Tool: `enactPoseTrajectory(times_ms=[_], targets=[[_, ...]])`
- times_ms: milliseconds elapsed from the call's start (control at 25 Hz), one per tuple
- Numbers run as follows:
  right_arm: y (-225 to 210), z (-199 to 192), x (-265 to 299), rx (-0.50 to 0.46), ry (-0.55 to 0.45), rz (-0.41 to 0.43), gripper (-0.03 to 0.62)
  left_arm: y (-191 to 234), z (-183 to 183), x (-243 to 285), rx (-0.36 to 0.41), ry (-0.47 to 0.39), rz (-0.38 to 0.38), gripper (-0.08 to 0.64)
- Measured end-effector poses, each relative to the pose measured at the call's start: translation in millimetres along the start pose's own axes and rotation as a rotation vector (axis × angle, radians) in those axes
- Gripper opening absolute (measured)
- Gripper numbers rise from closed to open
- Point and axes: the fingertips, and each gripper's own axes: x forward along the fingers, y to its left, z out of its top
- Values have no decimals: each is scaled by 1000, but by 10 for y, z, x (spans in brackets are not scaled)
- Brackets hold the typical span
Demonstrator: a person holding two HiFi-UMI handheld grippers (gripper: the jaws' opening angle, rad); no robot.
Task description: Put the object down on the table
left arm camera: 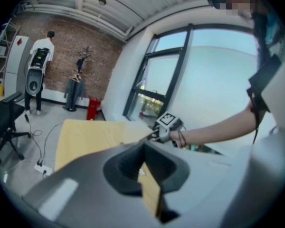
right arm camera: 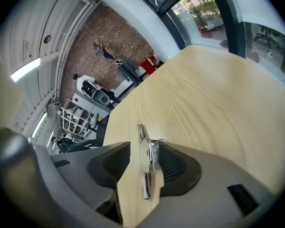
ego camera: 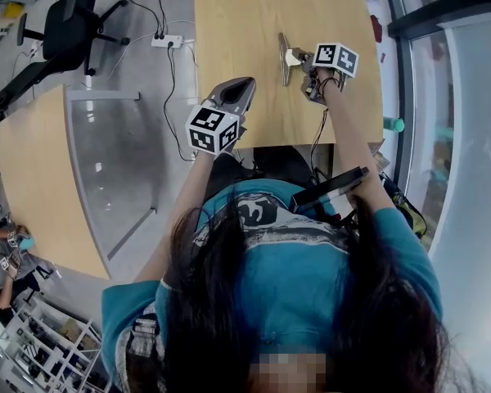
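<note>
Right gripper (right arm camera: pixel 143 147): spread, clip (right arm camera: pixel 153 156) between, flat on surface (right arm camera: pixel 218 103).
Left gripper (left arm camera: pixel 143 146): pressed together, near left.

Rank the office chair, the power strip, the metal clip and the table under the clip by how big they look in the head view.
1. table
2. office chair
3. metal clip and power strip: the clip looks a little bigger, but the strip sits farther from the camera, so their order is unsure.
</note>
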Motion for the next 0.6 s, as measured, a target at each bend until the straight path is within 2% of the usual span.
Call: enactPoseTrajectory(times_ms=[200,320,600], targets=[[246,-63,-352,35,-106,40,166,38,12,-238,3,-20,-23,2],[489,-134,-592,13,-170,78,164,68,11,-347,6,-25,-41,2],[1426,-760,-1007,-39,-268,227,158,92,-140,-895,9,-34,-105,2]])
